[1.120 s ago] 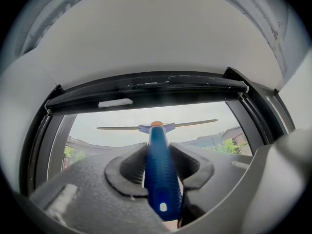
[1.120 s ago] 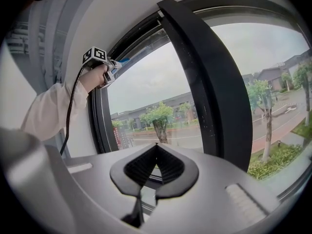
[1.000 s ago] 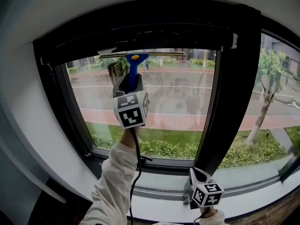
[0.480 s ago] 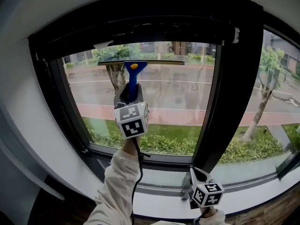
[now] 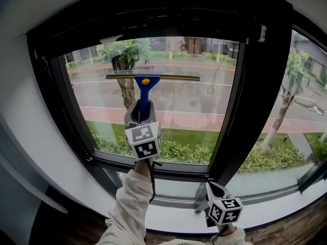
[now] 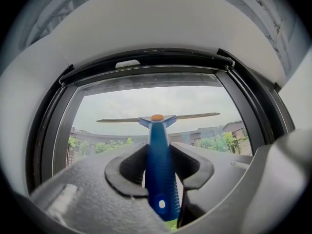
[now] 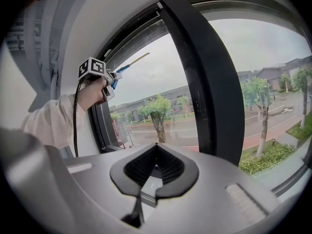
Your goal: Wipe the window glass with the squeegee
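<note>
Left gripper clamps blue-handled, metal-bladed squeegee high on clear window glass, lower pane seemingly unwiped; right gripper closed, empty.

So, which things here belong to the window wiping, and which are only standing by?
In the job: squeegee; window glass; left gripper, shut on the squeegee handle.
Standing by: right gripper, shut, empty; black window frame.
</note>
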{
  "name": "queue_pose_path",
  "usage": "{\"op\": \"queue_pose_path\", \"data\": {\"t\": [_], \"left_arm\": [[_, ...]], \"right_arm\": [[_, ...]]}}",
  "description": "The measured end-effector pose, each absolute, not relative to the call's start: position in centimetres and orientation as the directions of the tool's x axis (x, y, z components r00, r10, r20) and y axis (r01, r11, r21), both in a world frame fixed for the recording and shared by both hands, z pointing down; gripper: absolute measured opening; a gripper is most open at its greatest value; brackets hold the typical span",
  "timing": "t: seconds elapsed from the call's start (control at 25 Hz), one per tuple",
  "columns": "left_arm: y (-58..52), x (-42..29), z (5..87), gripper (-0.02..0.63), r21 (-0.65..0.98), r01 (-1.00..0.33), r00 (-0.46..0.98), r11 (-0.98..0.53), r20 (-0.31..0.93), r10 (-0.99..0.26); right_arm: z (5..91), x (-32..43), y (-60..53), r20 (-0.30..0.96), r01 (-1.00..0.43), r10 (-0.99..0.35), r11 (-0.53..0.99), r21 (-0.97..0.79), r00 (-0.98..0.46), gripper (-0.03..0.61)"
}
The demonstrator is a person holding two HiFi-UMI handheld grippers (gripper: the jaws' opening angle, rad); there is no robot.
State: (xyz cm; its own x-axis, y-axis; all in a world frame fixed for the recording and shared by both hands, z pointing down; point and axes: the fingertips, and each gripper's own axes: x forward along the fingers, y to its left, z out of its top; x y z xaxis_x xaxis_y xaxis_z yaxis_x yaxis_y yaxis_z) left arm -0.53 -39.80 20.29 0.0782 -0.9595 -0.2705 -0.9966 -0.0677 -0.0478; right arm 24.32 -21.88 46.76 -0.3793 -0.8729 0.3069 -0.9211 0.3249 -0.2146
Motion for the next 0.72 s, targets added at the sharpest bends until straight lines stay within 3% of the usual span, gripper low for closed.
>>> {"op": "queue_pose_path", "data": {"t": [0.72], "left_arm": [[-40.1, -0.9, 32.5, 0.146, -0.06, -0.997, 0.058, -0.051, -0.132, -0.99]], "right_arm": [[48.9, 24.2, -20.0, 0.378, -0.933, -0.854, 0.303, -0.196, -0.357, 0.006]]}}
